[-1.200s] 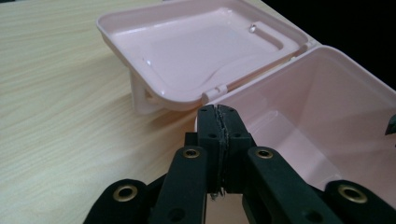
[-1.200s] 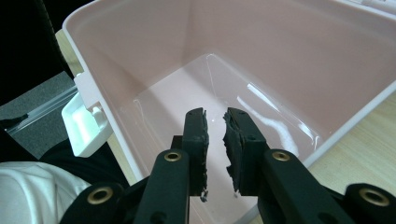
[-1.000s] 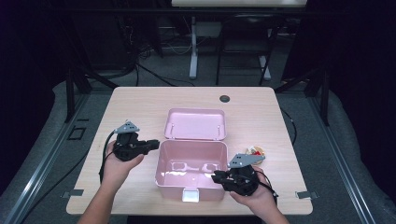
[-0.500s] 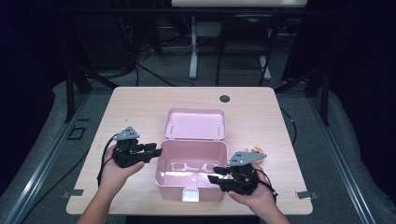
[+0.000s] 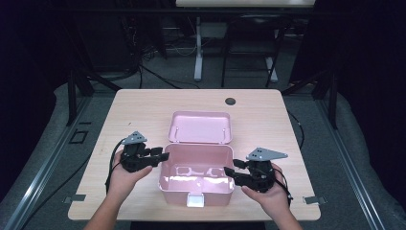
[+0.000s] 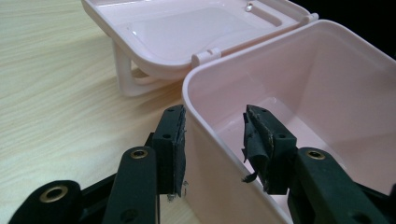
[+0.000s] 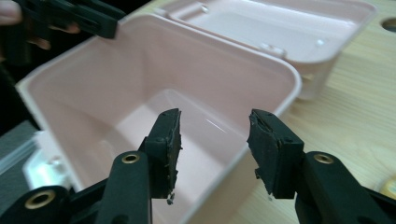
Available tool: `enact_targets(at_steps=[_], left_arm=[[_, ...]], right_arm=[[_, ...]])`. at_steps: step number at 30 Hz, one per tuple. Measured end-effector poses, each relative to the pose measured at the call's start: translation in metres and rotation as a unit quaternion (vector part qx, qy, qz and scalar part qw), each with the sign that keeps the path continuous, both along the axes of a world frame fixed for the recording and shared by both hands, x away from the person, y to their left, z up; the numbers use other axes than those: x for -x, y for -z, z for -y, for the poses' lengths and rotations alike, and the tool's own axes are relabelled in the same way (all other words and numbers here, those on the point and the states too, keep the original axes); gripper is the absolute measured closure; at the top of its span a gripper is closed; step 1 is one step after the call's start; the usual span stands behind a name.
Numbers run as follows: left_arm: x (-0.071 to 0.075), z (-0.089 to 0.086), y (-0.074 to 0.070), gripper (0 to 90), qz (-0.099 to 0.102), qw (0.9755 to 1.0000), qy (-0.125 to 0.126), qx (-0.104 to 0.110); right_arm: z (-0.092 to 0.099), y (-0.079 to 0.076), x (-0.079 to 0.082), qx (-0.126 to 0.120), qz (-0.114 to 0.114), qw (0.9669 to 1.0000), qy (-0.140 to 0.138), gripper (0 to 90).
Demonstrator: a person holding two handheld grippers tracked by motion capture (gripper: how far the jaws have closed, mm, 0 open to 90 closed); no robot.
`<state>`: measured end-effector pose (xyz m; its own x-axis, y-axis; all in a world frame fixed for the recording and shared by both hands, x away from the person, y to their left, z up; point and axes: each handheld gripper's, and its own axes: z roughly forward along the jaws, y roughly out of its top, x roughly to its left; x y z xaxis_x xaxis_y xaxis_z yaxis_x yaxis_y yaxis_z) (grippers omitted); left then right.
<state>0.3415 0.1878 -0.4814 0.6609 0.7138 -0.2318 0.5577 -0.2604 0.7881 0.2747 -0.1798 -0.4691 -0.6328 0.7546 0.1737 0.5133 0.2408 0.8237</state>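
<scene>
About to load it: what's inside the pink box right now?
The pink box looks bare inside: only glossy reflections on its floor in the high view. Both sets of tongs, left and right, straddle its side walls, and the right view's near wall hides one floor corner.

My table (image 5: 143,110) is pale wood grain with a dark round grommet (image 5: 231,101) near its far edge, lit brightly while the room around it stays dark. Beyond it I see black stands, loose cables on a grey floor (image 5: 158,79), and the white leg of another desk (image 5: 197,52). Metal rails (image 5: 43,167) run along the floor on either side of me.
</scene>
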Motion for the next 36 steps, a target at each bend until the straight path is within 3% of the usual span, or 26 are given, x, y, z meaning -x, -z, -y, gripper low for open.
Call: enact_targets(at_steps=[3, 11, 20, 26, 30, 36], left_arm=[[-0.006, 0.003, 0.003, 61.0, -0.006, 1.0000, 0.000, 0.000], [-0.007, 0.007, 0.005, 66.3, -0.002, 0.9999, -0.007, -0.008], [0.002, 0.007, 0.004, 65.8, 0.001, 0.9998, -0.008, -0.019], [0.002, 0.005, 0.006, 65.1, 0.000, 0.9999, -0.008, -0.007], [0.001, 0.005, 0.006, 66.0, 0.001, 1.0000, -0.009, -0.001], [0.000, 0.006, 0.006, 68.4, 0.008, 0.9999, -0.012, -0.004]], right_arm=[[-0.001, 0.006, -0.002, 0.019, -0.003, 0.9997, 0.017, 50.8], [-0.003, 0.015, -0.003, 0.035, -0.025, 0.9988, 0.024, 55.1], [0.000, 0.016, -0.005, 0.030, -0.034, 0.9989, 0.015, 58.4], [0.000, 0.016, -0.005, 0.029, -0.034, 0.9989, 0.017, 59.4], [0.001, 0.014, -0.004, 0.023, -0.033, 0.9990, 0.019, 59.4], [0.005, 0.004, -0.002, -0.019, -0.022, 0.9995, 0.014, 54.9]])
